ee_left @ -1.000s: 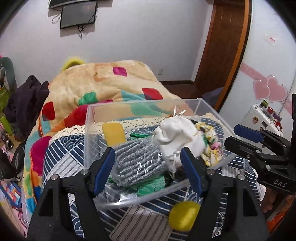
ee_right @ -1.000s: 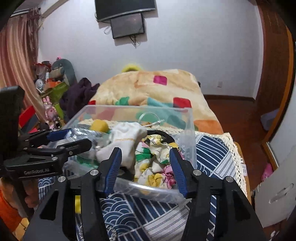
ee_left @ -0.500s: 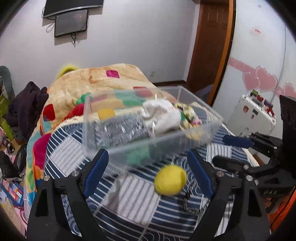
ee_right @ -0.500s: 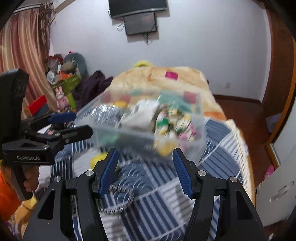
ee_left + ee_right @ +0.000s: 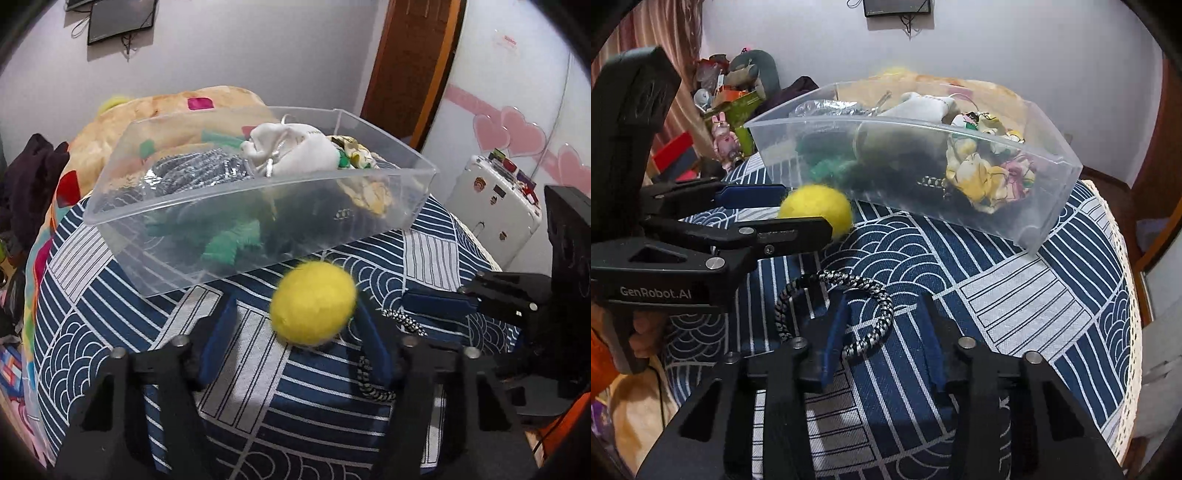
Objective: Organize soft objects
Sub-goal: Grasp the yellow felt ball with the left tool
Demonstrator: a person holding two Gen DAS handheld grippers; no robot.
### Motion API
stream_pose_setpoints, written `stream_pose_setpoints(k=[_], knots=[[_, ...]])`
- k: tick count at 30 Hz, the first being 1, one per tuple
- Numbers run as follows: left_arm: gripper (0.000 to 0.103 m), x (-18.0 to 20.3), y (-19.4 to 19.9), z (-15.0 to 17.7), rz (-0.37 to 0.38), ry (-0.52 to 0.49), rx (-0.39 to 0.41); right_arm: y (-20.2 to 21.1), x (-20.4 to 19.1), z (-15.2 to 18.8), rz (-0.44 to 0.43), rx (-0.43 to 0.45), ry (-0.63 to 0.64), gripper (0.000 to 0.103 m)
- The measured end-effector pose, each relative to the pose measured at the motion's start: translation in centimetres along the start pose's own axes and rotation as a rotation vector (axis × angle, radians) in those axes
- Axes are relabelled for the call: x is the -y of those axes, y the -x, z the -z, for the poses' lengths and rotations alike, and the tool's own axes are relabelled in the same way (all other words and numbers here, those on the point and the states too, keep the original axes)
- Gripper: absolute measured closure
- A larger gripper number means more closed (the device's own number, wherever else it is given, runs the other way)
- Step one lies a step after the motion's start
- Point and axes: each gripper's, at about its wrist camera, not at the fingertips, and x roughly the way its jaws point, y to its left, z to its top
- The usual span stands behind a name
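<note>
With both the left tongs and right tongs wide, the yellow ball could roll off the table if nudged.

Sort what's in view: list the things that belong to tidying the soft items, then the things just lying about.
Belongs to the job:
clear plastic storage bin
fuzzy yellow felt ball
black-and-white braided cord loop
white cloth pouch
floral fabric piece

Just lying about:
white sticker-covered suitcase
dark clothing heap
patchwork quilt

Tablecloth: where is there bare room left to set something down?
Free: the tablecloth right of the braided cord, below the clear bin. Crowded: around the yellow ball and left gripper.
</note>
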Motion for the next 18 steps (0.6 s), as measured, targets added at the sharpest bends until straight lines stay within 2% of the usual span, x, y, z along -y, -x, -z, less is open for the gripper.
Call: stream_pose_setpoints(k=[2,5,12,18], knots=[[0.060,0.0,-0.1,0.1,0.006,-0.012,-0.007,-0.1,-0.1,-0.2,-0.006,0.005,0.004,0.078],[0.063,0.1,0.2,0.4,-0.008,-0.018,0.007,-0.3,0.1,-0.2,-0.013,0.012,-0.011,0.091],[0.063,-0.7,2.4,0.6,-0.026,0.007,0.058,0.3,0.2,0.0,-0.017,0.029,-0.036,0.095],[0.063,-1.8,4.7,-0.2,-0.040,0.037,0.121,2.0,0.4,-0.3,-0.006,0.087,-0.046,0.096]])
